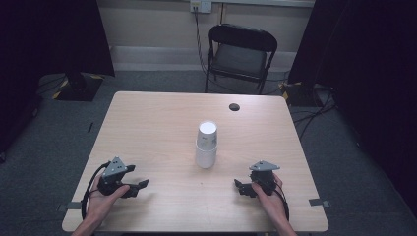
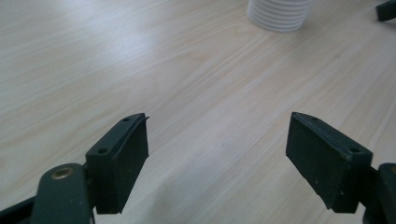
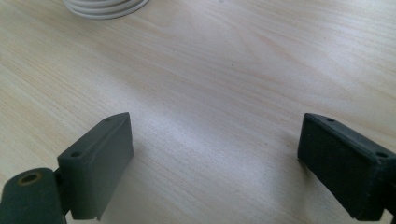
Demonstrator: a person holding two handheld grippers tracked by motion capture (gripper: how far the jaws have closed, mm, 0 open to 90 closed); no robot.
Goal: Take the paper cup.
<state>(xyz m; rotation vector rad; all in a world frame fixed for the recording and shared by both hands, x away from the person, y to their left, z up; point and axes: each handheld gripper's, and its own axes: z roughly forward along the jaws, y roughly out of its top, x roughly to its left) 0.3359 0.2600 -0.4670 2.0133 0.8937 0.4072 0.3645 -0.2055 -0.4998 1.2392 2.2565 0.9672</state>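
Both grippers' jaws stood spread, holding nothing: left gripper (image 1: 140, 185), right gripper (image 1: 239, 186), low over the table (image 1: 157, 123). Between them stood a stack of white cups (image 1: 206, 144), its top cut off in both gripper views.

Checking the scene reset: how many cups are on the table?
1 stack of white cups, upside down, mid-table between the left gripper and right gripper. Its ribbed base rims suggest many nested cups; the exact number can't be told.
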